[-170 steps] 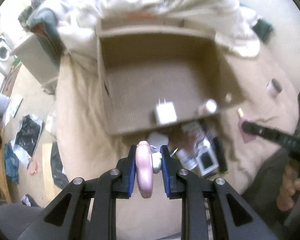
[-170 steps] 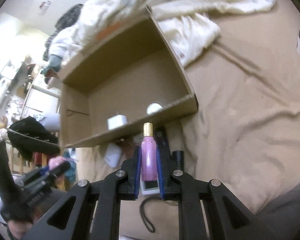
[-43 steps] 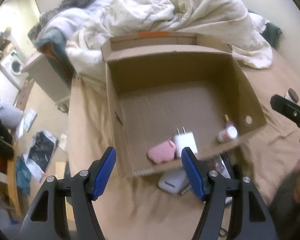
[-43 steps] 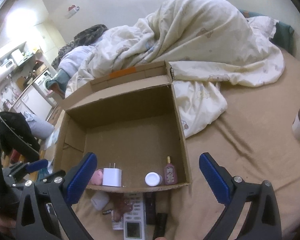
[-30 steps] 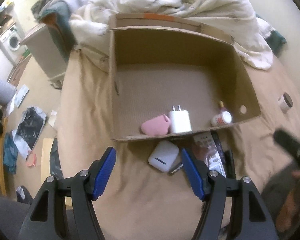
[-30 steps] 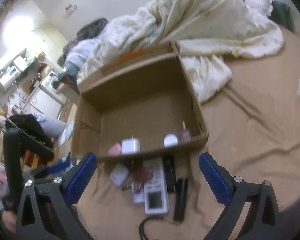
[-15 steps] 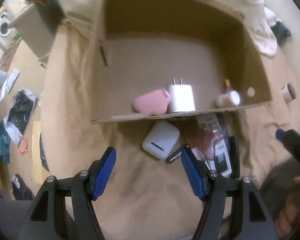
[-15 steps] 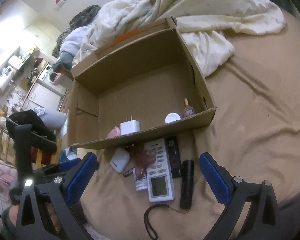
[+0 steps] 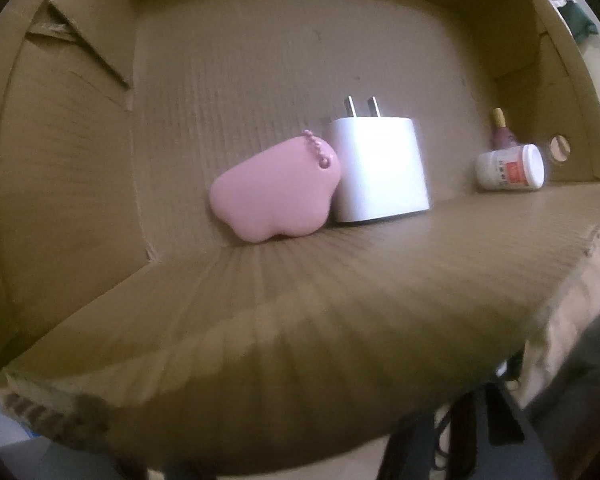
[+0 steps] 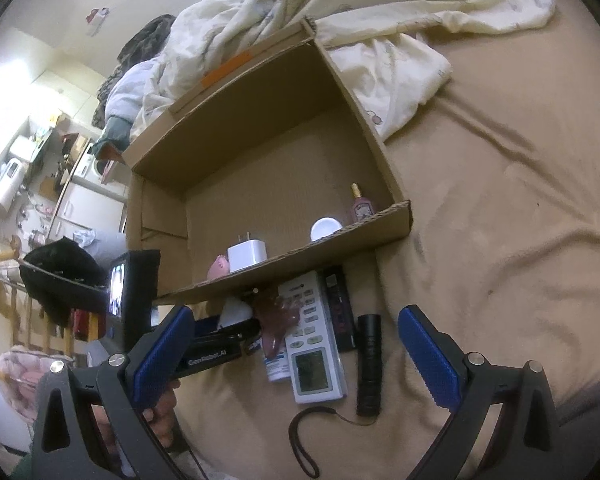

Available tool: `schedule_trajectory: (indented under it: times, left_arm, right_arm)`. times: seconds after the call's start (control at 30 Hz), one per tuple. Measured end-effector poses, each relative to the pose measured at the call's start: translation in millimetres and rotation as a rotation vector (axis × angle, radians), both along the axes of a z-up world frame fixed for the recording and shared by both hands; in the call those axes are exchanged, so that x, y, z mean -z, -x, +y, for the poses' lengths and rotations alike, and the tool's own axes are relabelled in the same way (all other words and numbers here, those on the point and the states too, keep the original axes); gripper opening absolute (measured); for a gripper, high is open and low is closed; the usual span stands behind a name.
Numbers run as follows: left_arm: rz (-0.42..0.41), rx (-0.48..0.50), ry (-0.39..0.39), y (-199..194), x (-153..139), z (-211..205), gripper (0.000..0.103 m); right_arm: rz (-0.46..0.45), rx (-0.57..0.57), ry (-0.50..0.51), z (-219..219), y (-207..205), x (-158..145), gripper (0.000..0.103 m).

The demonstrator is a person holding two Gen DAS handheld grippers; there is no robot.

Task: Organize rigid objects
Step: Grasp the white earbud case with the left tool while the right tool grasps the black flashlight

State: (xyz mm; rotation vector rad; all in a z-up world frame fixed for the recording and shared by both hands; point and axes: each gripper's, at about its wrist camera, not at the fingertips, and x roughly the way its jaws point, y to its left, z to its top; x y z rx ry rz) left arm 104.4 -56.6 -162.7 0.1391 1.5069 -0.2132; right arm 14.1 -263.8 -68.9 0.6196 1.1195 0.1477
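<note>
Cardboard box [image 10: 356, 236]: on the bed [image 10: 500, 208], open.
Right tool [image 10: 296, 352]: spread, empty, over the remote [image 10: 312, 344] and flashlight [image 10: 369, 364].
Left tool [image 10: 224, 340]: beneath the box's front flap; state unclear.
Box contents: pink charm [image 9: 274, 196] touching white charger [image 9: 380, 170]; pill bottle [image 9: 510, 167] and perfume [image 9: 503, 136] well apart.

Ribbed, matt corrugated cardboard box [image 9: 300, 300]. Smooth glossy white plastic charger [image 9: 378, 168] with metal prongs; matt pink rubbery keychain charm [image 9: 274, 194]. Soft tan cloth bed sheet [image 10: 500, 220], creased.
</note>
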Motion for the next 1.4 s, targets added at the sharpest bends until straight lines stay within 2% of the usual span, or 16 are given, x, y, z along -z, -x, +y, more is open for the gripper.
schedule_trajectory:
  times: [0.17,0.2,0.23,0.27,0.3,0.57,0.63,0.67,0.87,0.97,1.03,1.07,1.1,1.23,1.3,1.4]
  left_arm:
    - [-0.043,-0.009,-0.015,8,-9,4,0.041]
    - [-0.053,-0.015,-0.022,11,-12,6,0.041]
    - [-0.063,-0.022,-0.023,15,-16,7,0.04]
    - [-0.069,-0.03,-0.027,18,-18,9,0.04]
    - [-0.071,-0.04,-0.03,21,-20,11,0.04]
    - [-0.08,-0.067,-0.01,31,-29,17,0.038]
    - [-0.081,-0.071,-0.006,36,-33,24,0.038]
    - [-0.082,-0.072,-0.006,37,-34,24,0.038]
    - [-0.09,-0.067,0.001,42,-42,28,0.037]
    - [-0.093,-0.055,-0.004,45,-42,23,0.036]
    - [-0.09,-0.043,-0.01,49,-42,21,0.036]
    - [-0.092,-0.044,-0.015,50,-41,20,0.033]
    - [-0.092,-0.046,-0.021,51,-42,20,0.022]
    - [-0.113,-0.053,-0.013,52,-53,19,0.017]
    - [-0.126,-0.037,-0.005,54,-61,16,0.007]
    - [-0.131,-0.034,0.001,56,-62,18,0.005]
  right_arm:
    - [0.106,0.024,0.047,-4,-1,21,0.103]
    - [0.133,0.012,0.046,-3,-2,27,0.084]
    - [0.159,-0.006,0.048,0,-4,34,0.07]
    - [0.184,-0.02,0.059,3,-5,40,0.045]
    - [0.211,-0.035,0.075,6,-6,46,0.034]
    - [0.328,-0.135,0.212,32,-15,76,0.034]
    - [0.345,-0.171,0.254,40,-14,82,0.027]
    - [0.348,-0.188,0.28,43,-14,83,0.023]
    - [0.318,-0.234,0.359,59,-7,78,0.021]
    - [0.284,-0.25,0.314,65,2,63,0.021]
    - [0.224,-0.268,0.322,72,12,45,0.021]
    - [0.2,-0.263,0.31,73,18,35,0.02]
    - [0.184,-0.255,0.302,72,22,29,0.021]
    - [0.116,-0.233,0.235,66,34,8,0.02]
    - [0.082,-0.22,0.211,61,38,-2,0.02]
    - [0.036,-0.21,0.178,49,36,-22,0.02]
